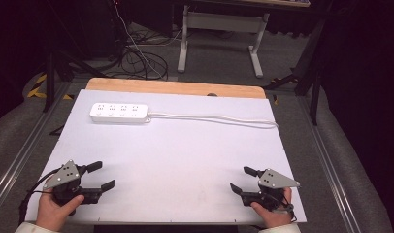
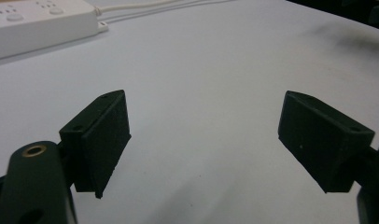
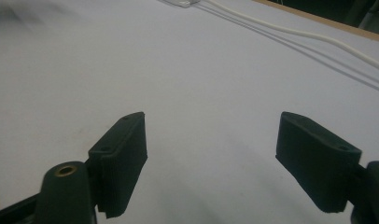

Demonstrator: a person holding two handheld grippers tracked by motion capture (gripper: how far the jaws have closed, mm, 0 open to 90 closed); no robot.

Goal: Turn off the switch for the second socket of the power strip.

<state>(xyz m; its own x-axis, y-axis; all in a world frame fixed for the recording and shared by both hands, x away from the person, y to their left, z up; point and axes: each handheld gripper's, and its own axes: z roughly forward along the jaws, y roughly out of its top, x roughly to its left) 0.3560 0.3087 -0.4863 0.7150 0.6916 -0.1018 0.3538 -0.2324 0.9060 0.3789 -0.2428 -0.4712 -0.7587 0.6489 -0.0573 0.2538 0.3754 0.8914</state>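
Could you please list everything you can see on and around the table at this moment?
power strip: one, white, far left of the sheet
cord: one, white, running from the strip to the sheet's right edge
sheet: one, white, covering the table
table: one, wooden, edge showing beyond the sheet
desk frame: one, white legs, on the floor behind
left gripper: black, open, near left corner
right gripper: black, open, near right corner

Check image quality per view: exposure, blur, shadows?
High view: white board lit evenly, surroundings nearly black, picture soft. Left gripper view: power strip blurred at the top edge, jaws sharper, faint shadows beneath them. Right gripper view: white cord casts a thin shadow line; far corners dim.
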